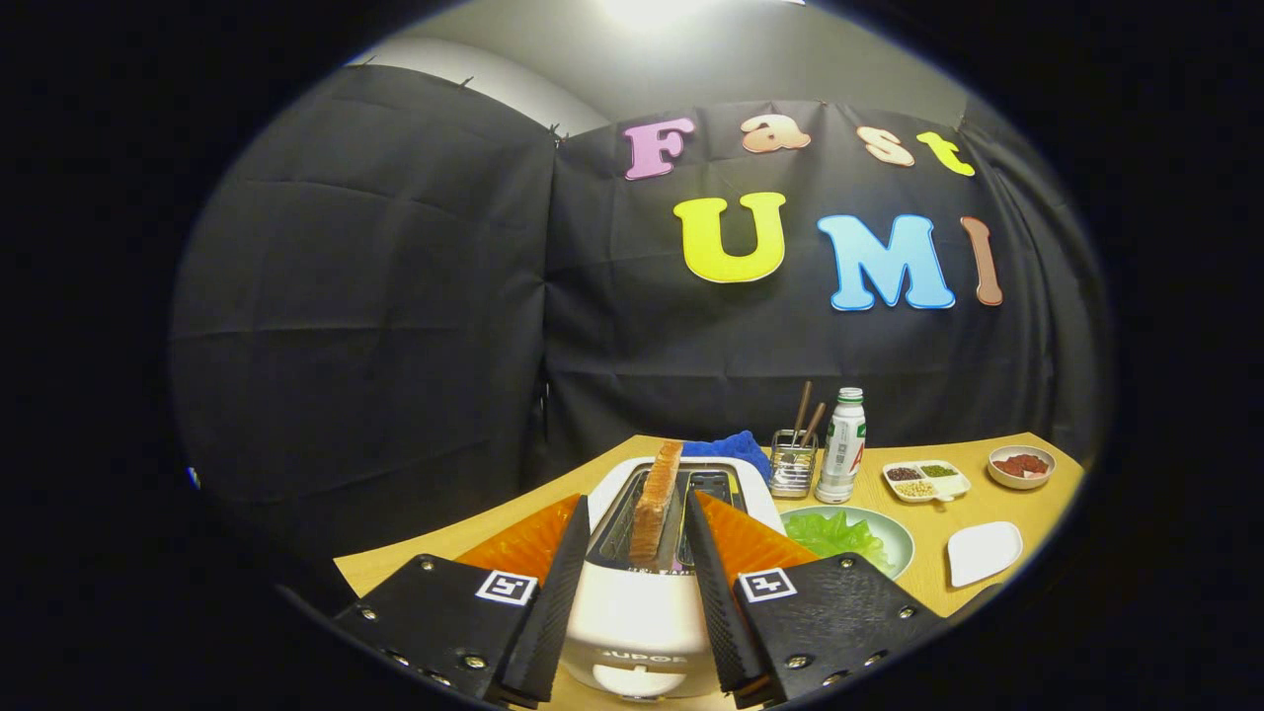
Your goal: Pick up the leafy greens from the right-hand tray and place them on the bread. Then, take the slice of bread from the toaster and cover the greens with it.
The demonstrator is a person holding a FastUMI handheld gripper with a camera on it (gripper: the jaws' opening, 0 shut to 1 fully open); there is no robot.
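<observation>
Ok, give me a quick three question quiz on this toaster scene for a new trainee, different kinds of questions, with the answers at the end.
1. True or false: the bread slice stands upright in the toaster.
2. The leafy greens lie on: A) the green plate, B) the small white dish, C) the blue cloth.
3. Fill in: the gripper is ____, its fingers on either side of the toaster.

Key: 1 true; 2 A; 3 open.
</observation>
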